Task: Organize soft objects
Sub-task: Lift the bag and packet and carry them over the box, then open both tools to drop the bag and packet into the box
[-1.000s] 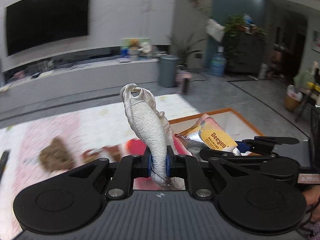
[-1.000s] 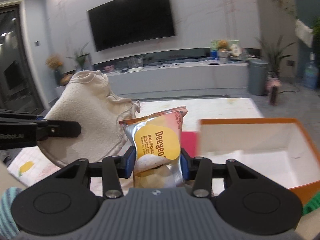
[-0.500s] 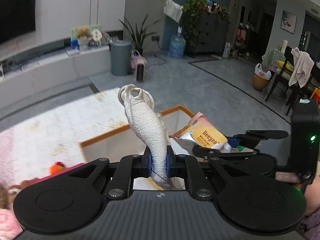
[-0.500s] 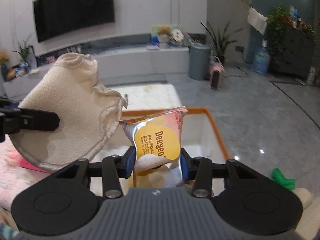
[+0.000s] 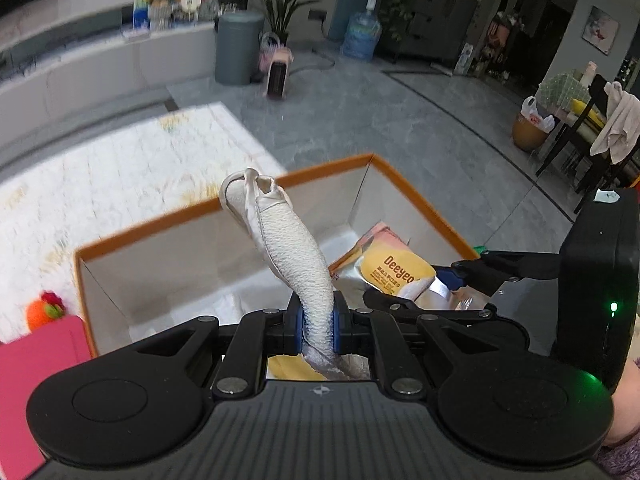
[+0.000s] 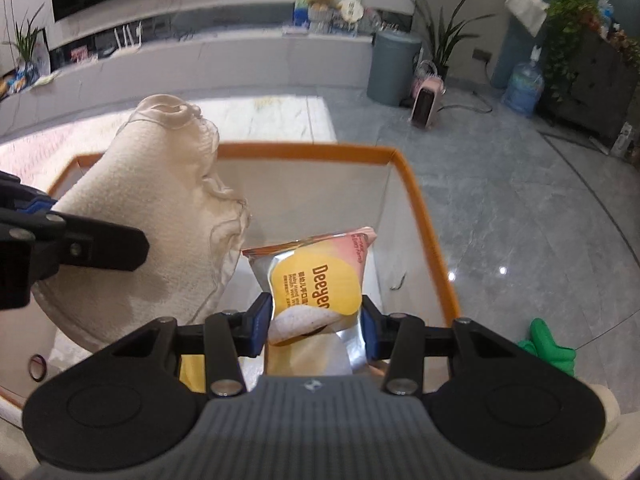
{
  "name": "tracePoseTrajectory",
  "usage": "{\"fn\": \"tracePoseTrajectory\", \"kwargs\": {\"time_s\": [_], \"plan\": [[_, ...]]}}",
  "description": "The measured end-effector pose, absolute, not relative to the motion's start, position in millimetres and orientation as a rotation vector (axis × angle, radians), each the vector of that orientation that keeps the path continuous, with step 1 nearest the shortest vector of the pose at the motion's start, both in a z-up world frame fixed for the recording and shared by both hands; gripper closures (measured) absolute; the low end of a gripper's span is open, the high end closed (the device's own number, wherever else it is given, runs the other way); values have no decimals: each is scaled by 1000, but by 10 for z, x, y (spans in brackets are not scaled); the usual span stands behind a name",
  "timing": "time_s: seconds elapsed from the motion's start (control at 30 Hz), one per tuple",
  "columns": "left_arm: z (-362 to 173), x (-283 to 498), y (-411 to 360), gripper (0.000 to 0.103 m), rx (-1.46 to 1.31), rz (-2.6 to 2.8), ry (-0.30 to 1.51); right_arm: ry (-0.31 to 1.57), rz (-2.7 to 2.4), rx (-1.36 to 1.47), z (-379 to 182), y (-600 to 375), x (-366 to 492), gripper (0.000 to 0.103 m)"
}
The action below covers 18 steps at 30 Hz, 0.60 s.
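Observation:
My left gripper (image 5: 316,326) is shut on a cream knitted cloth (image 5: 294,248) that stands up out of the jaws. It hangs over the white box with an orange rim (image 5: 224,196). My right gripper (image 6: 316,326) is shut on a silver and yellow Deeyeo snack packet (image 6: 320,280), held over the same box (image 6: 416,196). In the right wrist view the cloth (image 6: 160,220) and the left gripper's finger (image 6: 88,244) are just to the left of the packet. In the left wrist view the packet (image 5: 394,274) and the right gripper (image 5: 460,280) are to the right.
A pink flat object (image 5: 36,360) and an orange soft toy (image 5: 42,312) lie left of the box. A green soft toy (image 6: 548,346) lies right of the box. A pale mat (image 5: 120,160) lies behind it. A grey bin (image 5: 238,48) and a small heater (image 5: 278,74) stand farther back.
Both grippers have swung to the right and tilted down with their loads. They were over the mat and beside the box; now both are above the box's inside.

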<state>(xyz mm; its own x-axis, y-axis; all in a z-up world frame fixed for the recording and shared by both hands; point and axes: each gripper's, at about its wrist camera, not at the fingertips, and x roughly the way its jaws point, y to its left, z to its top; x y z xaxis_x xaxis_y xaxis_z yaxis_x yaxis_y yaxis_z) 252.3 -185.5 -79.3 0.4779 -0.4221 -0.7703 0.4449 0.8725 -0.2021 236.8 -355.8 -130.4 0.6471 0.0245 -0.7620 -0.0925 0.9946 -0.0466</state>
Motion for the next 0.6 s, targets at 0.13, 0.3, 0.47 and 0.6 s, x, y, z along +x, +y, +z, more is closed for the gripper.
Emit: {"fn": "tracePoseTrajectory", "kwargs": {"time_s": [0.13,0.3,0.47,0.6], "plan": [[-874,2580,-1856,89,5,-527,982,914,71,-112,-1425,-3529,2501,58],[-1014,2658,-1836,89,-1,-530,1026,956,91,-145,-1492,-3490,2591,58],[-1111,2729,-1890,87,11,-515,1080,984,89,-166,-1513,-3473,2656,56],[-1103,2696,-1877,77,34,-520,1071,983,79,-186,-1497,-3443,2659,55]]}}
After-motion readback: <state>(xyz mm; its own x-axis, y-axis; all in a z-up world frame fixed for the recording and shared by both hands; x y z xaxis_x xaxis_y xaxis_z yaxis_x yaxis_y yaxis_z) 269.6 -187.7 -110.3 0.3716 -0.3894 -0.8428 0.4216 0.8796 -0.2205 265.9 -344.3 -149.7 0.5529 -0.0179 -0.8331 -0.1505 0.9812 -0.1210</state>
